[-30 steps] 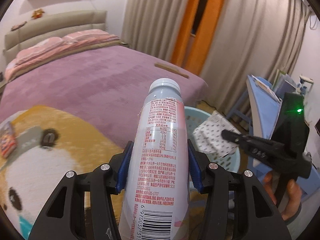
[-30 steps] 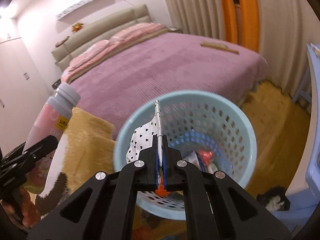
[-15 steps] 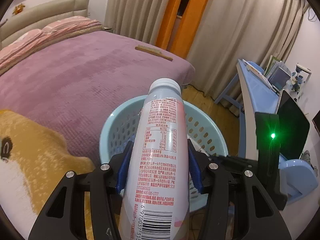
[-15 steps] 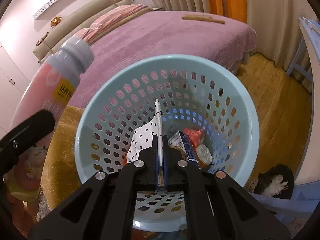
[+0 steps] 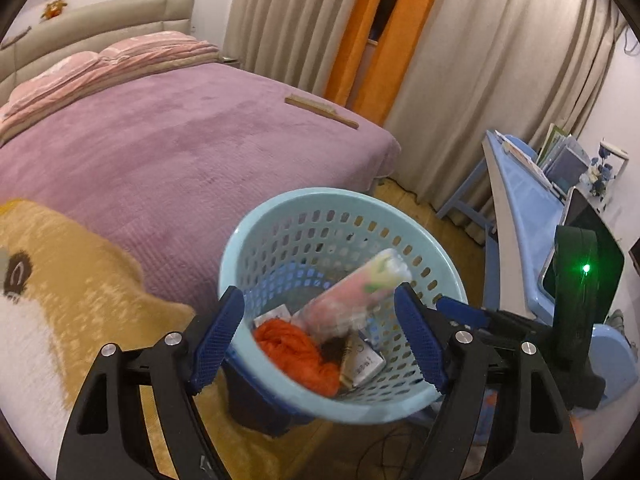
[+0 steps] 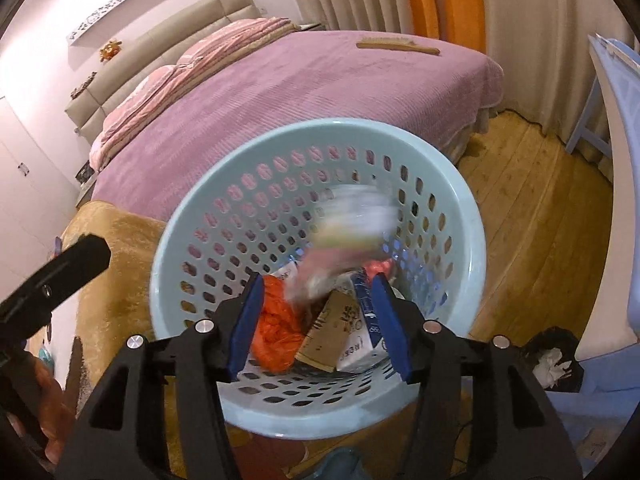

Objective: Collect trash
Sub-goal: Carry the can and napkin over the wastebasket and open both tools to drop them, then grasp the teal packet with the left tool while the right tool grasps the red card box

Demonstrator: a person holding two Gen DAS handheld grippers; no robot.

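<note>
2 hand-held grippers hang over a pale blue perforated basket [image 5: 280, 216] beside a bed, and both stand with fingers spread and nothing between them: the left hand-held gripper [image 5: 320, 336] and the right hand-held gripper [image 6: 318, 322]. Inside the basket a pink and white bottle [image 5: 354, 296] lies tilted, blurred in the right wrist view [image 6: 344, 236], resting on other trash: an orange crumpled bag [image 5: 296, 346], a small carton [image 6: 326, 334] and a blue and white carton [image 6: 366, 320]. The basket sits over a wooden floor [image 6: 532, 236], close to the foot corner of the bed. The bed [image 5: 160, 148] carries a purple ribbed cover, pink striped pillows [image 5: 100, 64] at a beige padded headboard [image 6: 180, 24], and a wooden brush [image 5: 320, 110] lying near its far edge. A yellow plush blanket [image 5: 80, 276] with a cartoon face covers the near side. Beige curtains [image 5: 480, 60] with an orange panel [image 5: 380, 40] hang behind. To the right stands a light blue desk [image 5: 524, 196] holding books [image 5: 560, 156], and a dark bin [image 6: 554, 354] with white paper sits on the floor.
</note>
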